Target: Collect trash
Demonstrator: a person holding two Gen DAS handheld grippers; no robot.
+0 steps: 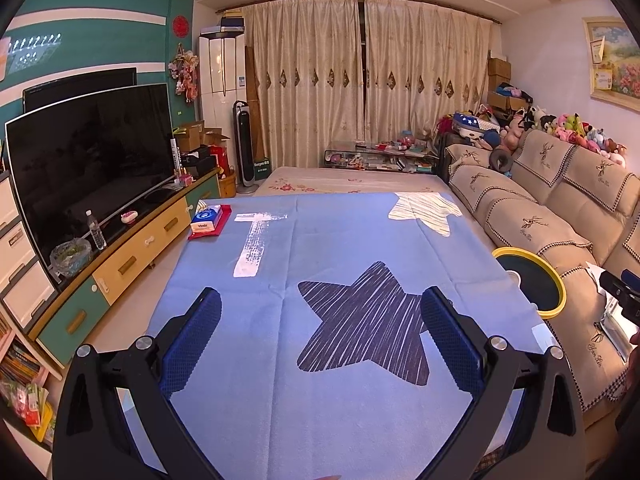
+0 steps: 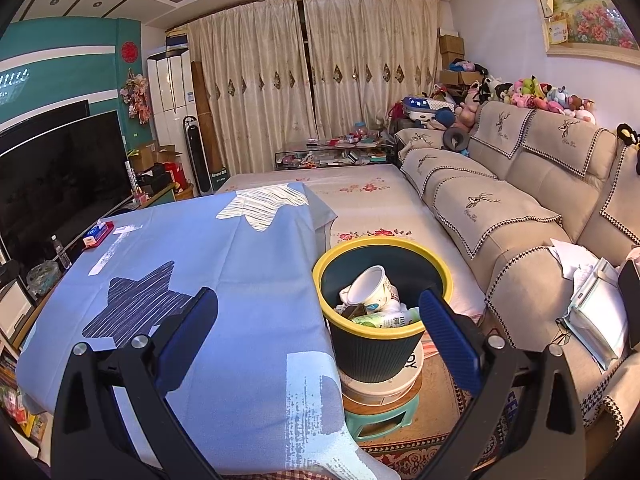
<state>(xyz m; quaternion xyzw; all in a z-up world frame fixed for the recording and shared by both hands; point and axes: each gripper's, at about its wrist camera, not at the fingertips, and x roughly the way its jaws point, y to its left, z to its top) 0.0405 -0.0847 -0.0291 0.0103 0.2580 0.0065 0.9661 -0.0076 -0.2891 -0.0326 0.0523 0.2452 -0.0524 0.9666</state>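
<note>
Nearest the lens in both views: gripper frames, both empty. Left gripper (image 1: pixel 320 332) has its fingers spread wide over the blue cloth (image 1: pixel 340 240), nothing between the pads. Right gripper (image 2: pixel 318 336) is likewise spread, nothing held, sitting over the table edge with its right finger (image 2: pixel 448 340) in front of the bin's rim.

Table: the cloth covers it and looks bare of loose trash in both views. All I see on it is a tissue pack (image 1: pixel 206 220) on a red tray (image 1: pixel 211 224) at the far left corner, which reads as a household item rather than rubbish. The white and dark star shapes and the white stripes are printed pattern, not litter.

Bin (image 2: pixel 382 308): dark, ribbed, yellow rim, standing on a stacked stool just beside the table's right edge, between table and sofa (image 2: pixel 520 208). That is where the trash is:
- white paper cup (image 2: pixel 370 286), tipped on its side
- green-white wrapper (image 2: pixel 390 319)
- crumpled white paper (image 2: pixel 345 294)
- a small dark piece I can't identify

Judgement: collection looks essentially done. Table cleared, items binned, both grippers free. Only doubt: loose papers (image 2: pixel 570 258) on the sofa seat; can't tell if they count as trash.
</note>
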